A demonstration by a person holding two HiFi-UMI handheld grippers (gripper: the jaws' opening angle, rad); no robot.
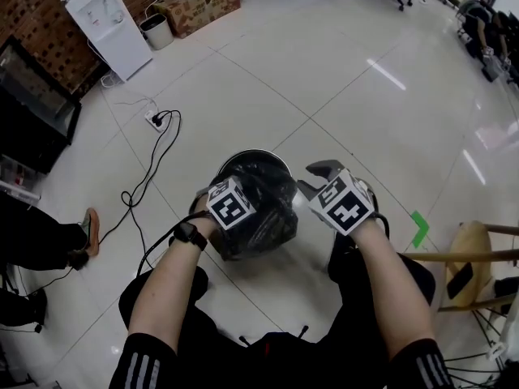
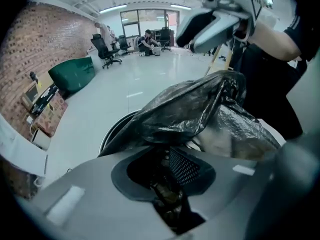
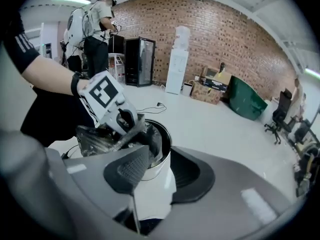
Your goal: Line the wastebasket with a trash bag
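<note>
The trash bag point(image 1: 261, 211), black and glossy, is sitting bunched over the mouth of the wastebasket point(image 1: 253, 154), covering its near side and spilling toward the person, while the far arc of the rim is showing bare. The wastebasket is standing upright on the white tiled floor point(image 1: 340, 79), directly in front of the person.

The left claw point(image 1: 231, 205) is pointing steeply down at the near-left part of the bag. In the left gripper view this claw point(image 2: 167, 176) is clenching a crumpled fold of the trash bag point(image 2: 200, 109), with the film running down between its pads; the metal rim of the wastebasket point(image 2: 112, 131) is peeking out beneath the plastic.

The right claw point(image 1: 323, 177) is hovering at the right side of the wastebasket, just beside the bag and apart from it. In the right gripper view this claw point(image 3: 157, 171) is standing released, with its pads apart and pressing on nothing; the white wall of the wastebasket point(image 3: 150, 194) is showing through the gap. Across from it, the left claw point(image 3: 122, 121) is gripping the bag point(image 3: 95, 139) at the rim.
</note>
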